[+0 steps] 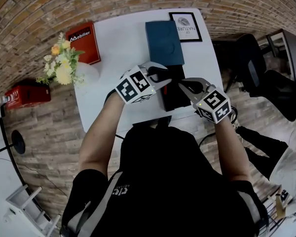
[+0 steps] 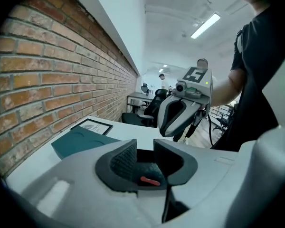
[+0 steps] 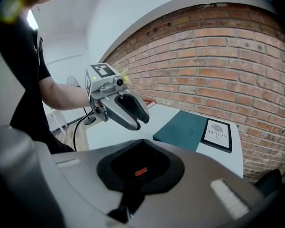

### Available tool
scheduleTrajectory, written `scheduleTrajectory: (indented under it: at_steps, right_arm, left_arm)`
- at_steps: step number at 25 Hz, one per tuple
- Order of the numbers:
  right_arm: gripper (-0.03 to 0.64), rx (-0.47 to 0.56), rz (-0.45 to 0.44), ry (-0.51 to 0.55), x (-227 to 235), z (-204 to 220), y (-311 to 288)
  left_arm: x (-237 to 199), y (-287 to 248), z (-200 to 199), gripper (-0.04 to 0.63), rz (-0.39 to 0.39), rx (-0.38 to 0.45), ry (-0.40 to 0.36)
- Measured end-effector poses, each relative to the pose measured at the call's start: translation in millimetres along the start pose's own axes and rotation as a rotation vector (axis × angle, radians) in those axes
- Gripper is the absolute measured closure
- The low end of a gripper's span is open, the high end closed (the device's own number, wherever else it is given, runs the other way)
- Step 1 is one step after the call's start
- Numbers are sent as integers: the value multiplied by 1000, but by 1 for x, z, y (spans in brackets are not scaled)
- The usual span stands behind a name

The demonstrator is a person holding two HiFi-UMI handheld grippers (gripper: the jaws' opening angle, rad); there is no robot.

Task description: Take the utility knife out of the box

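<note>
Black-shirted torso [image 1: 163,181] closest, bare forearms stretched out over a white counter [image 1: 113,38]. Teal folder [image 1: 164,42] at the counter's far edge, framed print [image 1: 185,26] just beside it toward the far right corner, red carton [image 1: 84,41] beside the far left corner. Black box [image 1: 173,98] near the counter's near edge, just beside the folder's near end. Left gripper [image 1: 166,75] over the box's far left corner, jaws parted, nothing pressed between the pads. Right gripper [image 1: 182,85] at the box's right edge, jaws fully together. Utility knife not discernible in any view.
</note>
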State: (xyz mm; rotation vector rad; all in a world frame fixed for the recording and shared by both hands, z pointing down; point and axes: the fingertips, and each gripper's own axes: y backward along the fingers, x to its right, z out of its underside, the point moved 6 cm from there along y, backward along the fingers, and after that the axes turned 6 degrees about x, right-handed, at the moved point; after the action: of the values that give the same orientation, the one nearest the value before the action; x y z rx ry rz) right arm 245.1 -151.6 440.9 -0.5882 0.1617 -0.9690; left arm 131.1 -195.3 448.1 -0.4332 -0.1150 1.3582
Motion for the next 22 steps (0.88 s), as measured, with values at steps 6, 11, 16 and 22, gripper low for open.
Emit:
scheduleTrajectory:
  at_steps: [6,11,16,22]
  right_arm:
    - [615,-175,50,-10,7,30,-30]
    - [566,-331,76,-71,1,59,-68]
    - [537,-483,162,-176,5,95,-106]
    - [468,-540,247,-241,8,110,-117]
  left_arm:
    - [-11,30,18,518,-187,131,143]
    - [-9,58,31,518,-340,201,201]
    - [-5,84,42,518,-402,237,236]
    - [-4,104,57,518,-412,250,275]
